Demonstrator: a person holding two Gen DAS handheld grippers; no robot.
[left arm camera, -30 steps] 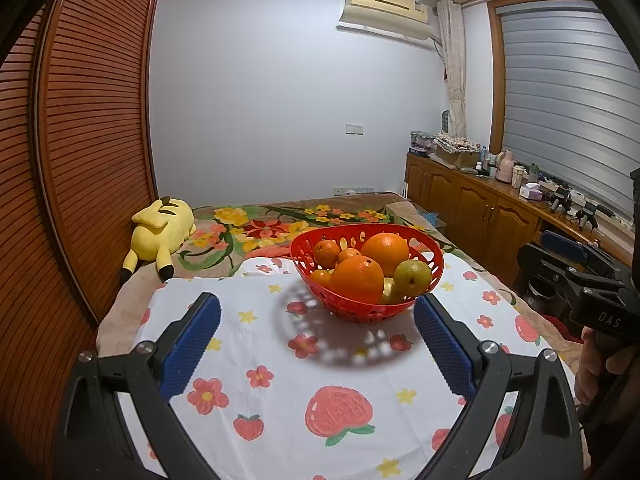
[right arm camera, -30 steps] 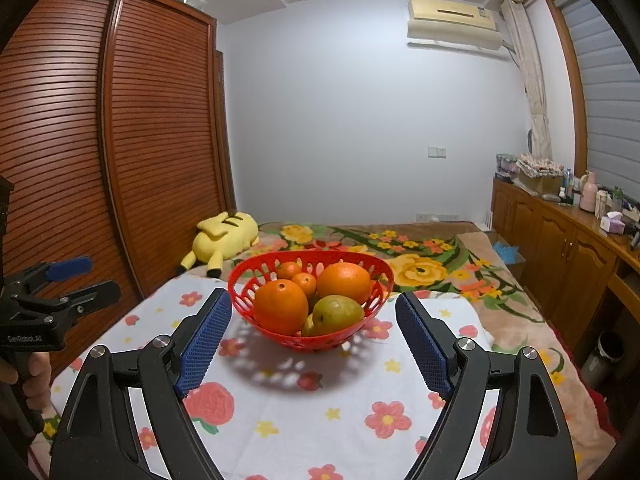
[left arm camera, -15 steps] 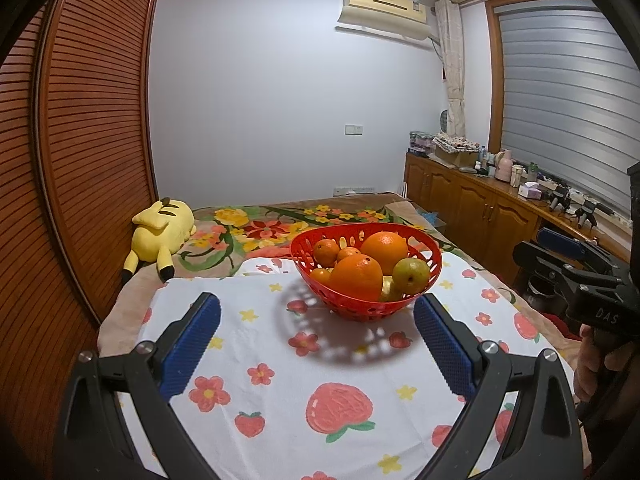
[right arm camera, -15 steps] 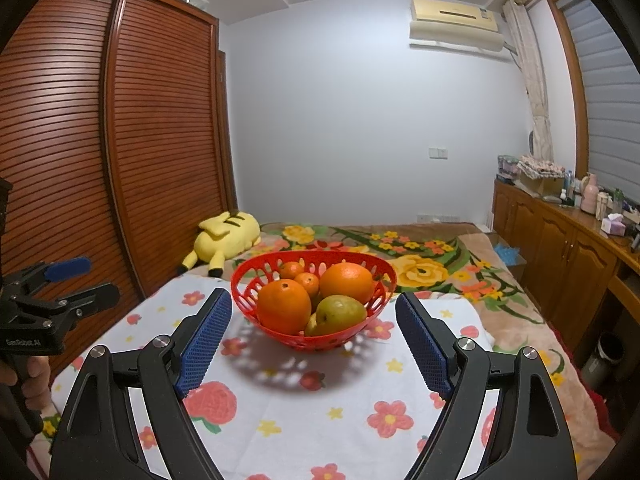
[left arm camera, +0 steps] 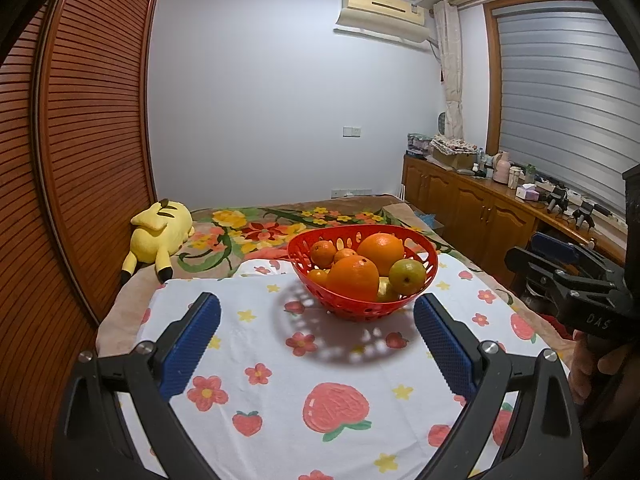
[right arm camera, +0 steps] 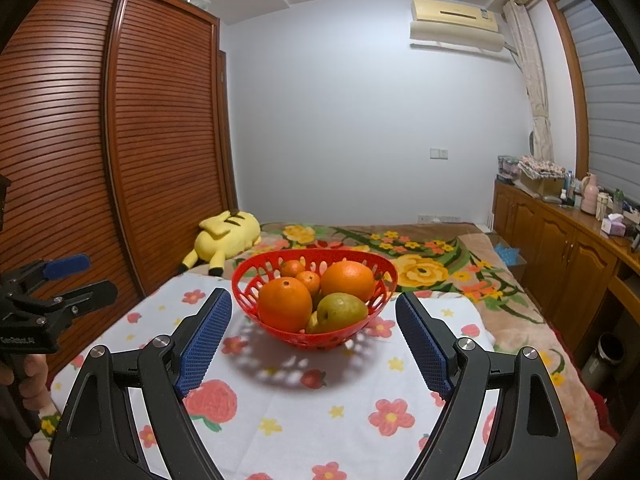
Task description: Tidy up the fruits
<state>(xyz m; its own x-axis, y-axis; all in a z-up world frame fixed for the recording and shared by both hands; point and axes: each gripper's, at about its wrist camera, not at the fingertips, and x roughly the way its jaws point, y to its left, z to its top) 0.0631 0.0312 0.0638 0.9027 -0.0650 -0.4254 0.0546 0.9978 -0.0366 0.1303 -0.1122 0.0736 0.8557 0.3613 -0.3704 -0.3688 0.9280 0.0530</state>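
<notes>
A red slotted basket stands on a white flower-print cloth. It holds two big oranges, several small tangerines and a green pear. My left gripper is open, short of the basket, with nothing between its blue pads. My right gripper is open too, its pads flanking the basket's near side without touching it. Each gripper also shows at the edge of the other's view, held by a hand.
A yellow plush toy lies on the floral bedspread behind the cloth. A slatted wooden wardrobe runs along the left. A wooden sideboard cluttered with small items stands at the right, a bin beside it.
</notes>
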